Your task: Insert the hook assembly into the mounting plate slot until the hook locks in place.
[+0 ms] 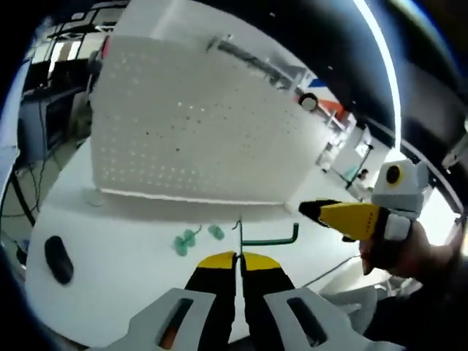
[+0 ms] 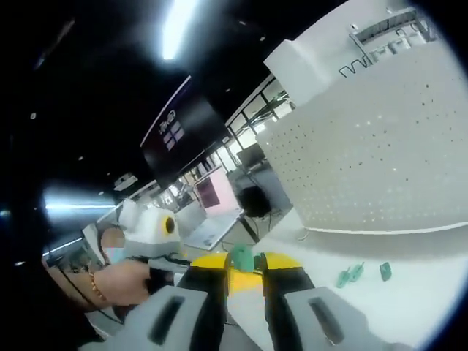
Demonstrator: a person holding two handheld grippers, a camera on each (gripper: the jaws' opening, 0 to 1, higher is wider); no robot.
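Observation:
A white pegboard mounting plate [image 1: 197, 131] stands upright on the white table [image 1: 124, 241]; it is also on the right in the right gripper view [image 2: 380, 161]. My left gripper [image 1: 239, 257] is shut on a thin green wire hook [image 1: 269, 240], whose bent arm points right, below and in front of the board. My right gripper [image 2: 241, 265] is shut on a small green clip [image 2: 241, 257]. The right gripper [image 1: 311, 210] also comes in from the right in the left gripper view, held by a hand [image 1: 398, 252] close to the hook's end.
Loose green clips lie on the table before the board [image 1: 186, 241] [image 1: 216, 232] [image 2: 349, 275] [image 2: 385, 270]. A black oval object [image 1: 58, 259] sits near the table's left edge. A wire rack [image 2: 373, 55] hangs at the board's top. A person's hand [image 2: 121, 281] is at left.

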